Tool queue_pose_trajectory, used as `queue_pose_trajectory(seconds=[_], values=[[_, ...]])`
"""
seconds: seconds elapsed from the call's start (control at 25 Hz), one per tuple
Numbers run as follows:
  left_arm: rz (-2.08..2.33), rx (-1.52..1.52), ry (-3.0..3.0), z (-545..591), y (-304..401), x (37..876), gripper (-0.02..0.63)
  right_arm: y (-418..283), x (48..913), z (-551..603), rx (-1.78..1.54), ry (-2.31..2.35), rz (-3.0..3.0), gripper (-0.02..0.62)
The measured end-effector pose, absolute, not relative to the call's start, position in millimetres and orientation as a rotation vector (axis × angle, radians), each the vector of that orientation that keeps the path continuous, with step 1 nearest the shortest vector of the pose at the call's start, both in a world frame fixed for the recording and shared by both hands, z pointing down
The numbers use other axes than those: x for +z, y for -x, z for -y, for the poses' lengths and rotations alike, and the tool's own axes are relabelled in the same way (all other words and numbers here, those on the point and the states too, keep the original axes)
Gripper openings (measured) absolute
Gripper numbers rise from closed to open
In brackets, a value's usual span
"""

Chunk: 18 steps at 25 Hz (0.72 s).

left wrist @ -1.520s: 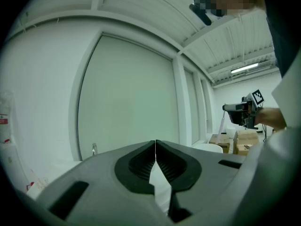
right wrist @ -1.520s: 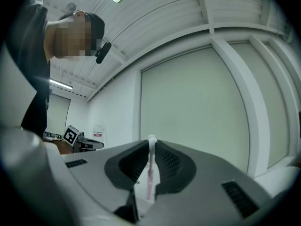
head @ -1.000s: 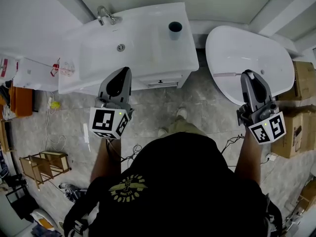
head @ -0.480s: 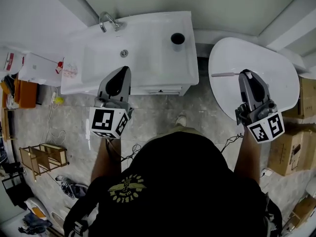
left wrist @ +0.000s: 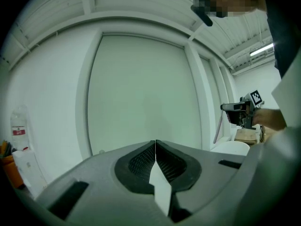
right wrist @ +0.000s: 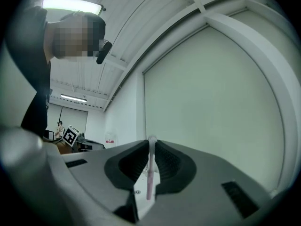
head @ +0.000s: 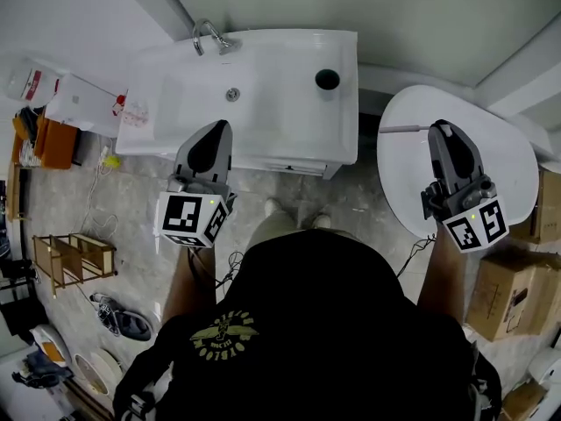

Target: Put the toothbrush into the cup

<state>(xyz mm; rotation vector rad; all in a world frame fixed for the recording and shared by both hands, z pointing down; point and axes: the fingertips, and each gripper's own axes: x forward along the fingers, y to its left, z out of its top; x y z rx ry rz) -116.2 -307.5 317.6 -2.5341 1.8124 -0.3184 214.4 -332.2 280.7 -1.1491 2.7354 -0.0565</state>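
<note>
Pink toothbrush [right wrist: 148, 175] is pinched between the right gripper [right wrist: 151, 145] jaws. In the right gripper view the handle runs up the slot between the 2 pads, and the pale end pokes just above the tips. Right gripper is clamped on it.

Head view: the toothbrush [head: 403, 130] sticks out sideways from the right gripper [head: 443, 131] toward the person's left, roughly level. It sits over the left part of a white oval surface [head: 408, 178].

Cup [head: 327, 80] is dark and upright, with its mouth open to the camera. It stands on the back right corner of the white sink unit [head: 289, 112], to the right of the basin. Faucet [head: 209, 35] is at the back left. The toothbrush and cup are well apart, not touching.

Left gripper [left wrist: 155, 143] jaws are pressed together with nothing between them. In the head view the left gripper [head: 216, 130] is over the front edge of the sink unit, left of the cup.

Cardboard boxes [head: 508, 296] are on the floor at the right. A wooden rack [head: 74, 261] is at the left.
</note>
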Motion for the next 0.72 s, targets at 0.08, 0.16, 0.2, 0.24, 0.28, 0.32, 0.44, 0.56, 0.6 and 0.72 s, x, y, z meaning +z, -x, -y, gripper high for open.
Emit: queue_pose_trajectory(seconds=[0.08, 0.16, 0.2, 0.24, 0.28, 0.32, 0.44, 0.56, 0.6, 0.72], values=[[-1.818, -0.313, 2.524, 307, 117, 315, 0.012, -215, 282, 334, -0.062, 1.143, -2.735, 0.044], [-1.812, -0.314, 2.521, 308, 116, 315, 0.012, -215, 282, 335, -0.062, 1.139, -2.731, 0.044], [-1.806, -0.314, 2.522, 309, 116, 315, 0.012, -215, 282, 335, -0.059, 1.139, -2.730, 0.044], [-1.801, -0.313, 2.524, 309, 115, 314, 0.012, -215, 282, 335, -0.055, 1.140, -2.729, 0.044], [-1.795, -0.311, 2.526, 310, 114, 314, 0.012, -215, 281, 335, -0.051, 1.142, -2.727, 0.044], [-1.788, -0.308, 2.528, 310, 114, 313, 0.012, -215, 280, 335, -0.047, 1.145, -2.723, 0.044], [-1.766, -0.299, 2.533, 315, 112, 311, 0.012, -215, 277, 334, -0.034, 1.153, -2.715, 0.044], [-1.758, -0.288, 2.542, 325, 112, 312, 0.012, -213, 277, 336, -0.032, 1.160, -2.722, 0.044], [-1.757, -0.284, 2.547, 327, 112, 313, 0.012, -212, 278, 336, -0.034, 1.162, -2.725, 0.044], [-1.748, -0.280, 2.553, 331, 111, 312, 0.012, -210, 278, 341, -0.043, 1.167, -2.729, 0.044]])
